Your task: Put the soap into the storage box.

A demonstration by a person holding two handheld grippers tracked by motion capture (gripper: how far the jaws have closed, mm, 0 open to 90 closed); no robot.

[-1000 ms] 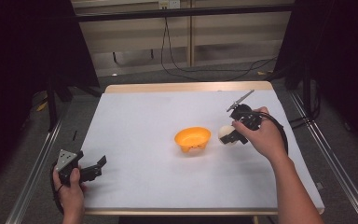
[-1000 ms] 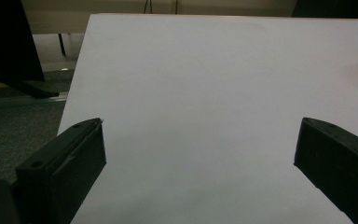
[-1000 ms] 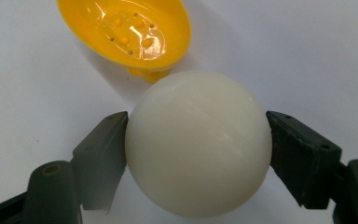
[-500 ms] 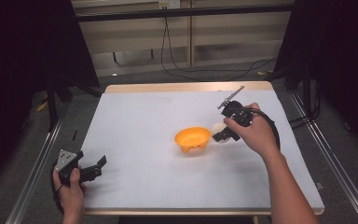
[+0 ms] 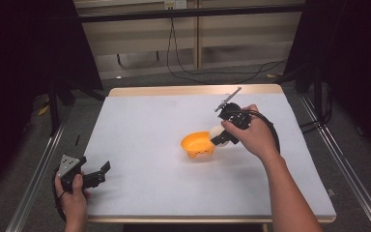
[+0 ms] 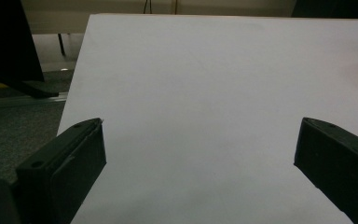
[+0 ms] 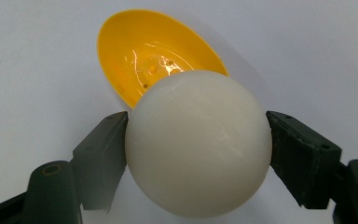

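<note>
My right gripper (image 5: pixel 221 137) clamps a smooth, cream-white ball (image 7: pixel 198 142), a plain matte sphere with a soft sheen and no seam that I can see. Both of my flat black pads (image 7: pixel 103 151) press its sides at the widest part, so the ball bulges out above and below them. In the high view the ball (image 5: pixel 217 131) hangs at the right rim of the orange bowl (image 5: pixel 199 145), just above its edge.

The bowl (image 7: pixel 154 58) is glossy yellow-orange plastic, round and shallow, with a thin lip. Its inside shines with small bright glints, and a few tiny dark specks dot the bottom. It stands near the middle of the table (image 5: pixel 140 125), whose top is a flat, pale grey sheet, even and unmarked, with a light wooden strip along the far edge.

My left gripper (image 5: pixel 89 177) rests at the near left corner of the table, well apart from the bowl. Its blocky black jaws stand wide, with bare table (image 6: pixel 205 93) between them.
</note>
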